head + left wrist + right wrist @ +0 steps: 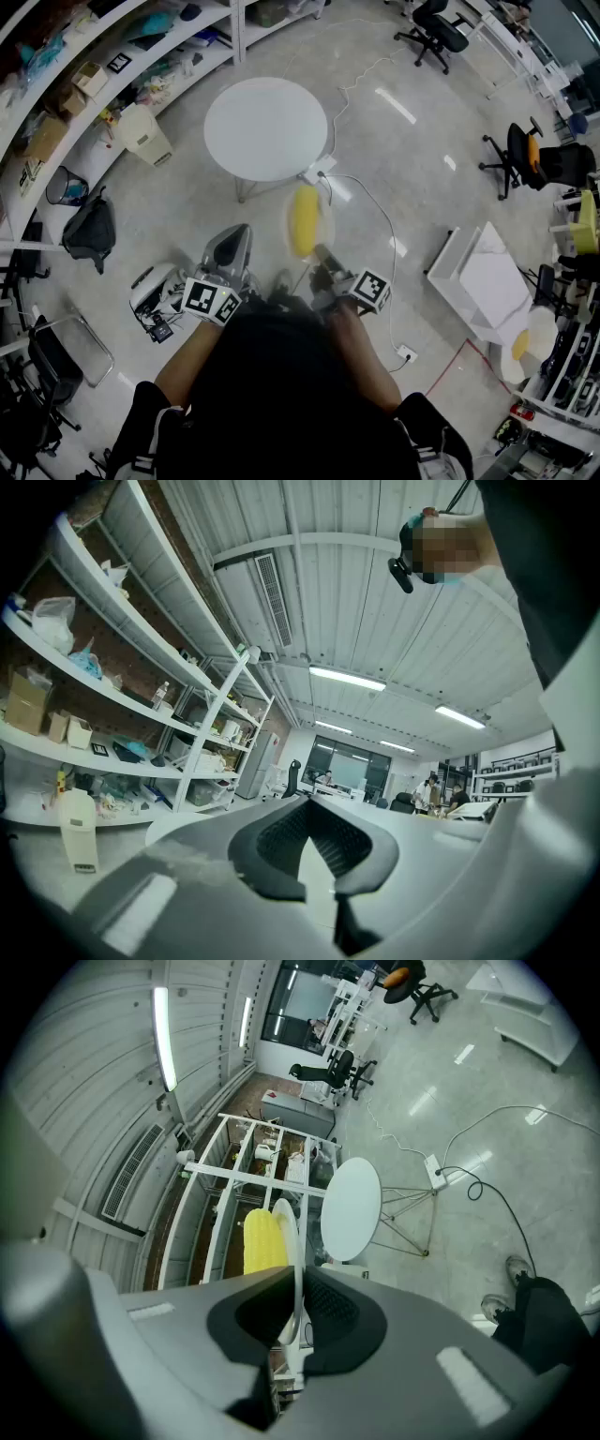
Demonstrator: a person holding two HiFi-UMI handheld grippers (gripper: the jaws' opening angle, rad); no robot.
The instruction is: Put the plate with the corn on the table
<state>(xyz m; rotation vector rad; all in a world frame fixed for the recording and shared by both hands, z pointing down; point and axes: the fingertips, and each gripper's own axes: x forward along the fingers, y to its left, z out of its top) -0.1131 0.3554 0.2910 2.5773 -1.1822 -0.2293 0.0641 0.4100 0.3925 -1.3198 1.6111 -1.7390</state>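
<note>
Fingers on my right gripper pinch the rim of the plate, which hangs at the centre of the head view, just below the round white counter and not on it. Yellow corn lies on the plate. On my left gripper, lower left of centre, the fingers stand slightly apart with nothing between them.

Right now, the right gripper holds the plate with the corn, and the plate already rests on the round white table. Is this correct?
Not quite. The right gripper holds the plate with the corn, but the plate is in the air, short of the round white table; the head view shows it.
</note>
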